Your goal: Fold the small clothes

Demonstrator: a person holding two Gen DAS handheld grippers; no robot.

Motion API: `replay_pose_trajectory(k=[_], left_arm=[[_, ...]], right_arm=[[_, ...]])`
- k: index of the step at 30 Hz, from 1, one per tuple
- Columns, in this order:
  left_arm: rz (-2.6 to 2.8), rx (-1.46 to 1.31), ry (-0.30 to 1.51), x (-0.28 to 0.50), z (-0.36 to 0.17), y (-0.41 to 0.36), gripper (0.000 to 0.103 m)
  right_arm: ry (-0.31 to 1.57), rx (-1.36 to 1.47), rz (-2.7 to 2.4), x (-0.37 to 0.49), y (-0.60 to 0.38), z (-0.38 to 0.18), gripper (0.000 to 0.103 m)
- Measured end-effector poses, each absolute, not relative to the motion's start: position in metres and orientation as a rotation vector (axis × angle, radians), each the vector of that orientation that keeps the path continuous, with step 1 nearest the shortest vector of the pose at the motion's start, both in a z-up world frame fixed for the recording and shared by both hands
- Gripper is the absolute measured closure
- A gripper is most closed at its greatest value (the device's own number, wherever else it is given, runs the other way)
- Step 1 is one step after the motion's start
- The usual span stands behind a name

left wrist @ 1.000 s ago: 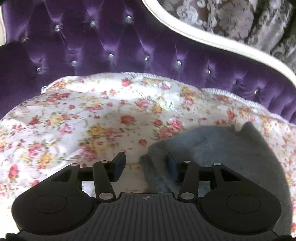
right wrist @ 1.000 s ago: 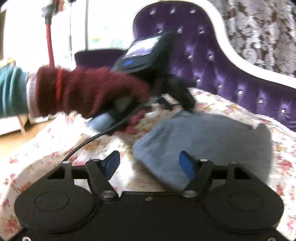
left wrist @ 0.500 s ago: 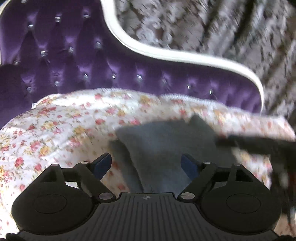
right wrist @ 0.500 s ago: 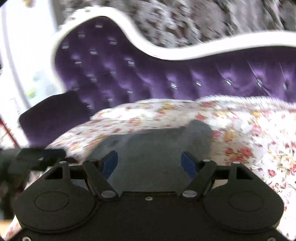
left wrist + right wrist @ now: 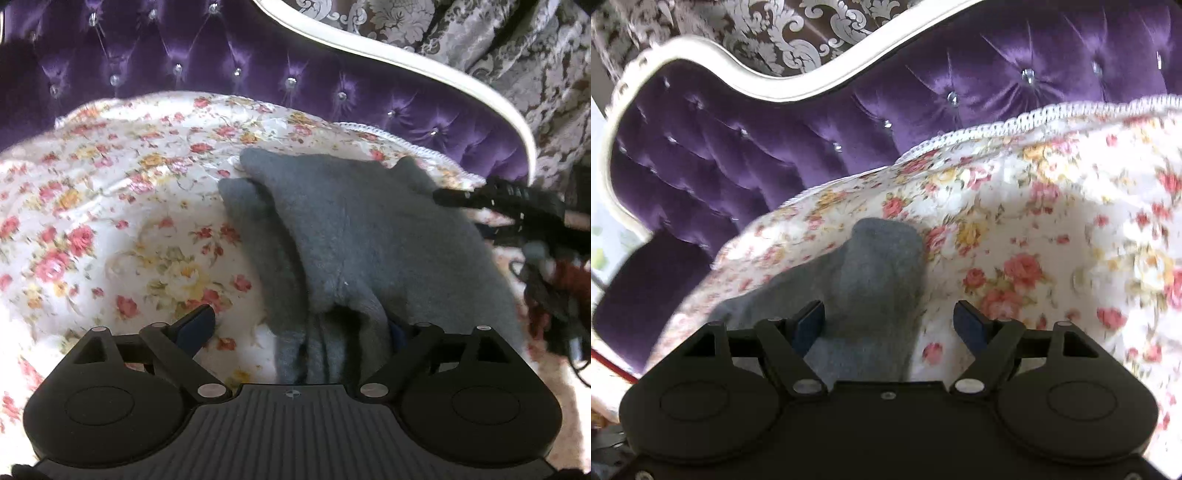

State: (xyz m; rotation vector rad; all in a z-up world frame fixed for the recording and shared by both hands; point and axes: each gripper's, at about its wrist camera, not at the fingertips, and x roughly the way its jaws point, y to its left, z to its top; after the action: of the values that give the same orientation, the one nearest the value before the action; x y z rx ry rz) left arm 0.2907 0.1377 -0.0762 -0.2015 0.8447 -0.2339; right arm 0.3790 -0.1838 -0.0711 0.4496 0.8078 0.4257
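Observation:
A small grey fleece garment (image 5: 362, 236) lies folded in layers on a floral cover (image 5: 110, 206). My left gripper (image 5: 299, 328) is open at the garment's near edge, with the bunched grey folds between its fingers. My right gripper (image 5: 892, 321) is open over another end of the same grey garment (image 5: 879, 266), whose narrow tip lies between its fingers. The other gripper and a dark red sleeve (image 5: 554, 280) show at the right of the left wrist view.
The floral cover (image 5: 1052, 229) lies over a purple tufted sofa (image 5: 221, 62) with a white curved frame (image 5: 424, 70). A grey patterned curtain (image 5: 498, 40) hangs behind. The sofa's purple armrest (image 5: 646, 295) is at the left of the right wrist view.
Both grippers have come down close to the garment from opposite ends. The left gripper has opened wider and now has grey folds between its fingers.

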Motion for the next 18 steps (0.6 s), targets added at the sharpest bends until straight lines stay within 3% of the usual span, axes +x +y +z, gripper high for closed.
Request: replay_pose_trajectory(k=[14,16,18], left_arm=[[-0.326,-0.35,0.877,0.304,-0.084,0.115,0.006],[-0.333,-0.389,0.874,0.306,-0.085,0.117,0.006],[-0.352,-0.43,0.872,0.311,-0.088,0.118,0.004]], right_arm=[[0.849,0.636,0.701,0.374,-0.187,-0.088,0.01],[0.841,0.623,0.724,0.375,-0.179,-0.088,0.001],[0.838,0.601,0.745,0.376,-0.169,-0.087,0.0]])
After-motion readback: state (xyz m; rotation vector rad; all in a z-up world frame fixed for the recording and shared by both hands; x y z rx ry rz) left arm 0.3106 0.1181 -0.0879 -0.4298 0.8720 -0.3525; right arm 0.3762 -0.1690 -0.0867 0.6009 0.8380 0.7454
